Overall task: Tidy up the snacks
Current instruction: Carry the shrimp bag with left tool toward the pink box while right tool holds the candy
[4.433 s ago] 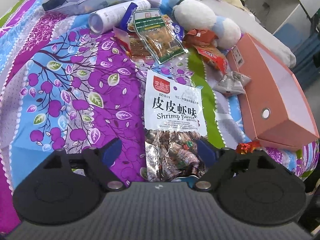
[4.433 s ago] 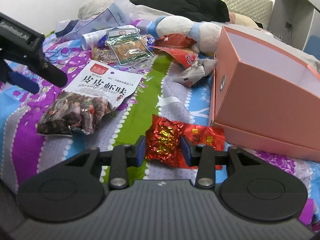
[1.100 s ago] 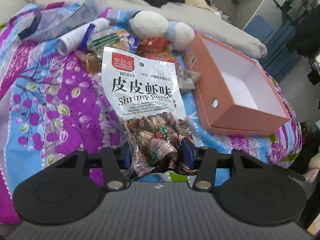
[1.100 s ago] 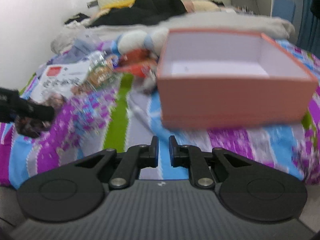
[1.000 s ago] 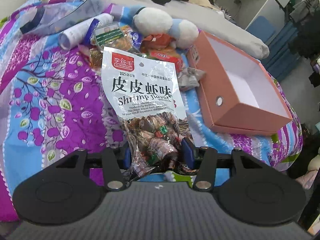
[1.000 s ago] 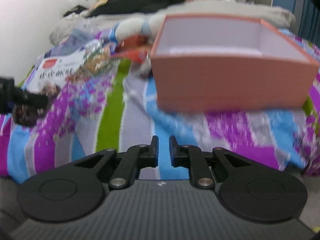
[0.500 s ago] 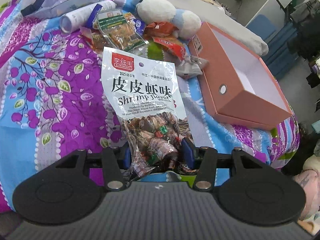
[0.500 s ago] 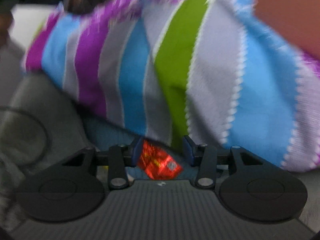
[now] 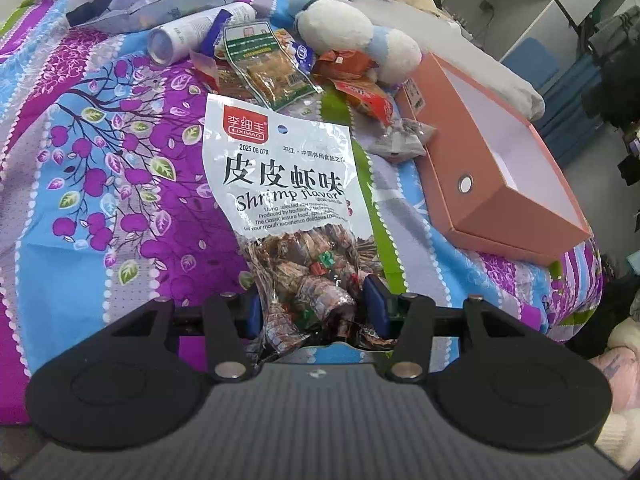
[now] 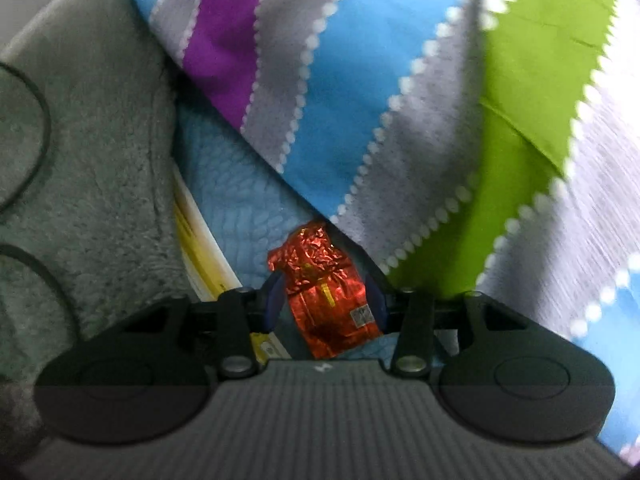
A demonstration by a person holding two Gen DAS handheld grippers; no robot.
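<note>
My left gripper (image 9: 316, 304) is shut on the lower end of a white "Shrimp flavor" snack bag (image 9: 280, 184), held up over the patterned bedspread (image 9: 100, 140). To the right lies an open pink box (image 9: 440, 152), empty inside. In the right wrist view my right gripper (image 10: 325, 300) points steeply down past the bed's edge. It stands open around a crumpled red foil packet (image 10: 320, 280) that lies on a blue textured surface (image 10: 240, 208). A small gap shows beside the left pad.
More snacks lie at the back of the bed: a green-labelled pack (image 9: 268, 68), red packets (image 9: 360, 92), a silver wrapper (image 9: 400, 142), a white tube (image 9: 192, 36) and a plush toy (image 9: 352, 36). Below the hanging bedspread (image 10: 360, 80) are grey fleece (image 10: 80, 160) and a yellow-white strip (image 10: 200, 248).
My right gripper swung from facing the pink box down over the bed's edge and opened; the red packet now sits between its fingers. The left gripper kept the shrimp bag and drifted slightly.
</note>
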